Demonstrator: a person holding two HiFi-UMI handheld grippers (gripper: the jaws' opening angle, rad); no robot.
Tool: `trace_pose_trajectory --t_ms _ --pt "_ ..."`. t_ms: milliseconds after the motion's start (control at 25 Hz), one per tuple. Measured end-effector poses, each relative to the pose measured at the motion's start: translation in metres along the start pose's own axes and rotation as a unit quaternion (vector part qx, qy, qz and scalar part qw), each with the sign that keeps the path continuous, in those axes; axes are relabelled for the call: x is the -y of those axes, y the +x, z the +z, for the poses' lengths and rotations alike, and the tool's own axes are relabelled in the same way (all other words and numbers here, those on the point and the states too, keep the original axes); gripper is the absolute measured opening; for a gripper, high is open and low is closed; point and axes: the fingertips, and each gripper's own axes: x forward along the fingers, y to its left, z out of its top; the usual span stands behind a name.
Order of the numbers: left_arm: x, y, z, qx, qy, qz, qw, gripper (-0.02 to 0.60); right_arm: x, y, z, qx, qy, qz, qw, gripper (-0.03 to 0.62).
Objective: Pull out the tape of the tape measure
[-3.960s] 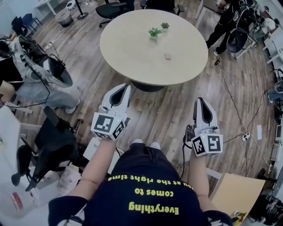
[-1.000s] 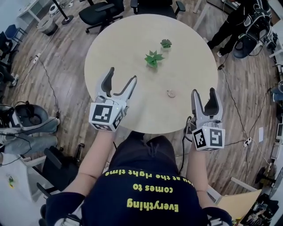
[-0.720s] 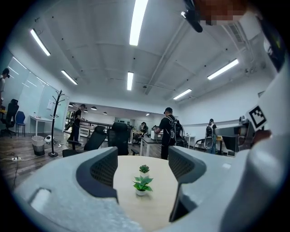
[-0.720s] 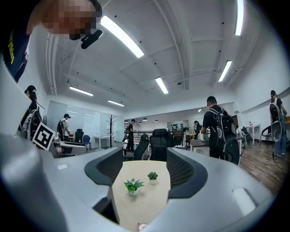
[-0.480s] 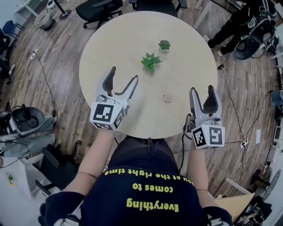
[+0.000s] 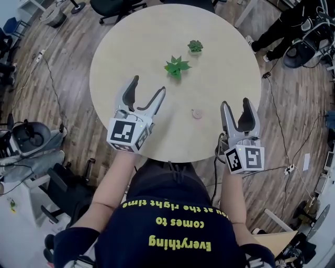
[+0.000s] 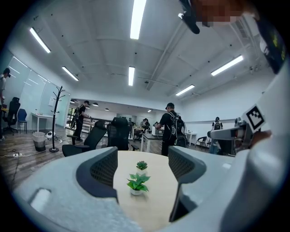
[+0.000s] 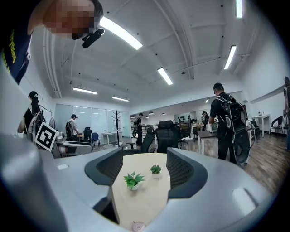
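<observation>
Head view shows the wooden floor (image 6: pixel 68 99) spreading all round. On it stands the round pale table (image 6: pixel 141 42), which fills the upper middle of the picture, and I stand at its near edge. A black office chair (image 6: pixel 112 6) sits at the far side of the table, and a person in dark clothes (image 6: pixel 275 26) stands off to the far right, apart from it. My left gripper (image 6: pixel 148 85) hangs over the near left part of the tabletop, jaws spread wide and gripping nothing. The left gripper view shows only bare tabletop and the two plants, well ahead, through the gap. My right gripper (image 6: pixel 235 102) is over the table's near right edge, its jaws likewise parted and empty. Further out on the table stands the larger potted plant (image 6: pixel 176 67). Just beyond it and a little to the right is the smaller potted plant (image 6: pixel 196 45), and both are upright and not touching. The tape measure (image 6: pixel 197 113), a small round pinkish case, lies flat on the tabletop between my two grippers, nearer the right one and touching neither. In the right gripper view it shows at the very bottom of the picture, low in the gap between the jaws and clear of both.
</observation>
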Motion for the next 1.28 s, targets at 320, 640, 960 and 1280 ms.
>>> trace_pose_trajectory --t_ms 320,640,960,1280 --pt "0.009 0.006 -0.048 -0.026 -0.033 -0.010 0.9991 0.351 0.002 0.007 -0.069 -0.062 0.017 0.035 0.997 0.293" --pt "0.017 0.003 -0.086 -0.055 -0.053 -0.022 0.9968 0.337 -0.012 0.020 -0.158 -0.187 -0.036 0.122 0.974 0.291" --pt "0.019 -0.006 -0.101 -0.075 -0.052 -0.021 0.9956 0.337 -0.024 0.021 -0.256 -0.318 -0.130 0.261 0.902 0.285" --pt "0.017 -0.005 -0.110 -0.081 -0.053 -0.017 0.9951 0.336 -0.013 0.023 -0.318 -0.377 -0.180 0.312 0.853 0.272"
